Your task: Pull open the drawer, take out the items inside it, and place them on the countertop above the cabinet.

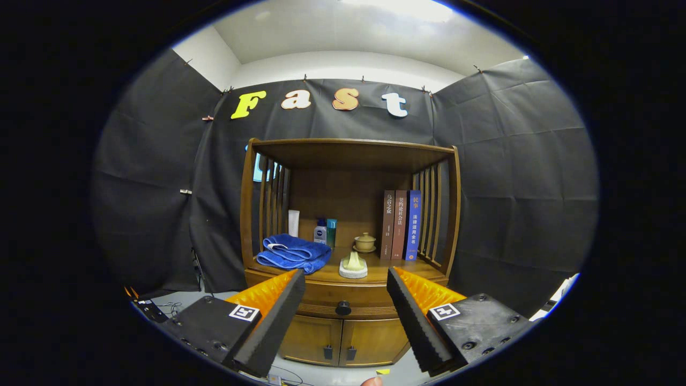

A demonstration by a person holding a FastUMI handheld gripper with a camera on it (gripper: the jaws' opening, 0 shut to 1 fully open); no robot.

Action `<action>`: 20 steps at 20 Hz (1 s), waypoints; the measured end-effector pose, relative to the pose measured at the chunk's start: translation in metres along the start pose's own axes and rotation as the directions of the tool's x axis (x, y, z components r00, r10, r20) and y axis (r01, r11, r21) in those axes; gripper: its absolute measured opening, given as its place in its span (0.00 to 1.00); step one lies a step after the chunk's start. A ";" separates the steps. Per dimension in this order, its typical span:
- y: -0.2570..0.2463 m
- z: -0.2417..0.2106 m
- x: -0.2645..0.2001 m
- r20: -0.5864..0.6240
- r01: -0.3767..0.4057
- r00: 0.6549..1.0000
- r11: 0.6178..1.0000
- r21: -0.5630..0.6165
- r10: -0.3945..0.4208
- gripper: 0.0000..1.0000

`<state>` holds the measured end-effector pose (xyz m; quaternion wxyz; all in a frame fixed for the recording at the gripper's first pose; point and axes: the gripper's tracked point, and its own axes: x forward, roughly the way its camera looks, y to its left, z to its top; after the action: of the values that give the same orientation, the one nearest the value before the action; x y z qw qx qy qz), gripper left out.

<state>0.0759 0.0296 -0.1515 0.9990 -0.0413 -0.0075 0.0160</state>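
1. Between the two fingers of the gripper (pixel 345 316), which stand wide apart and hold nothing, sits the round dark knob (pixel 343 307) of the drawer (pixel 343 296). The knob lies well beyond the fingertips, so nothing is touched.

2. Beyond the fingers, the drawer front sits flush with the wooden cabinet (pixel 348 321): it is closed. What it holds cannot be seen.

3. Above the drawer, the countertop (pixel 383 273) carries a folded blue towel (pixel 293 253), a pale ornament on a round stone base (pixel 353 265), a small lidded cup (pixel 365 242), a white tube (pixel 293 223), two small bottles (pixel 325 231) and three upright books (pixel 401 225).

4. As a judgement of progress: a shut drawer with things on the top fits two stages. Either the drawer's contents are inside it and the pull is to come, or some of what stands on the countertop came out of it and it has been pushed shut. One moment does not settle which.

5. Pose: the gripper is held level, facing the cabinet squarely from a distance, with the knob centred in the gap between its fingers. Below the drawer, two small doors (pixel 343 340) are closed.
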 end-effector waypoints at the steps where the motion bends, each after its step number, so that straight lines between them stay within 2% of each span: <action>1: 0.000 0.000 0.000 -0.001 0.001 1.000 1.000 0.000 -0.001 0.99; 20: 0.004 -0.005 -0.001 -0.005 0.005 1.000 1.000 -0.008 -0.005 0.99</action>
<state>0.0747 0.0332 -0.1569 0.9989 -0.0451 -0.0053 0.0134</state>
